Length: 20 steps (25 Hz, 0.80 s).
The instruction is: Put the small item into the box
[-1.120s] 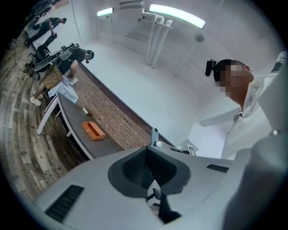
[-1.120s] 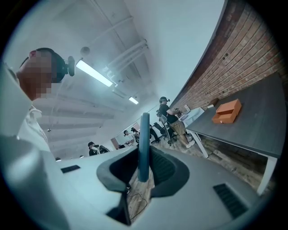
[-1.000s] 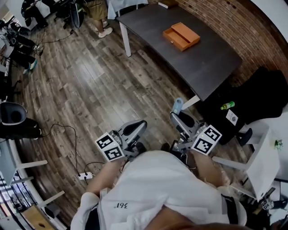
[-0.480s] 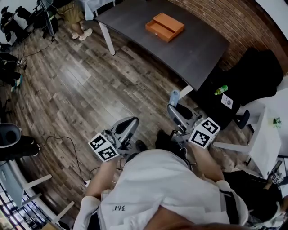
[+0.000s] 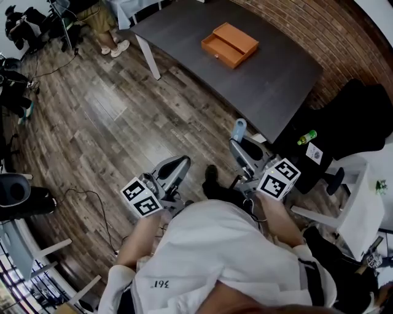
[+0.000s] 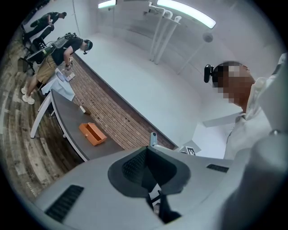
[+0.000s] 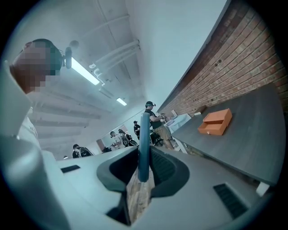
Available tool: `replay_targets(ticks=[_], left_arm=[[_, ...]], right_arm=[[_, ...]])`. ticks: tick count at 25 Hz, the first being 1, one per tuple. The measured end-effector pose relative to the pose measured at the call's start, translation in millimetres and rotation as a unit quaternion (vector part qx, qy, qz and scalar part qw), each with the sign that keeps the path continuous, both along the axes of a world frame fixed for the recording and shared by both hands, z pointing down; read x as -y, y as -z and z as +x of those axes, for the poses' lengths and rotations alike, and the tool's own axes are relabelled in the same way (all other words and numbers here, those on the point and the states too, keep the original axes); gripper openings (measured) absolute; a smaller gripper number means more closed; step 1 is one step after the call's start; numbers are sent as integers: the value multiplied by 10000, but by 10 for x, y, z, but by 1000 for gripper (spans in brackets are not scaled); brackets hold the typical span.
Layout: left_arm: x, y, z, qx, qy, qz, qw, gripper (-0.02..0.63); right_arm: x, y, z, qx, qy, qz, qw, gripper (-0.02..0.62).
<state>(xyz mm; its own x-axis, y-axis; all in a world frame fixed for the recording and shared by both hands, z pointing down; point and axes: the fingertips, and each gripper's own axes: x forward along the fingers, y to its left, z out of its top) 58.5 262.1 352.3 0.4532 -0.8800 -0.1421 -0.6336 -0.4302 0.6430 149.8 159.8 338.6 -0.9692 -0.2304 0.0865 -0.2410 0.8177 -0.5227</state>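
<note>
WALKING IN: You stand short of the dark table (image 5: 288, 73), where the orange box (image 5: 230, 45) sits on the top, well apart from both tools. Your right gripper (image 5: 237, 146) is clenched on the small light-blue item (image 5: 239, 129), carried upright just short of the table's near corner. Your left gripper (image 5: 182, 164) is closed on nothing. Wood floor (image 5: 110, 116) separates you from the table. A black heap (image 5: 362, 122) and a green bottle (image 5: 307, 137) crowd the table's near end, and a person (image 5: 104, 18) stands beyond its far end. A second ago both grippers were farther from the table; your shoe (image 5: 210, 175) has since stepped forward.
</note>
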Motion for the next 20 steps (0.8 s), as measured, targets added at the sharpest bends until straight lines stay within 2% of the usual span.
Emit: replay_targets(ticks=[9, 20], left_arm=[[1106, 68, -79, 84, 38, -81, 9999, 9], [1727, 7, -218, 26, -43, -256, 9997, 9]], right_arm=[[929, 35, -241, 42, 446, -151, 9989, 89], [1570, -92, -342, -162, 320, -319, 9988, 89]])
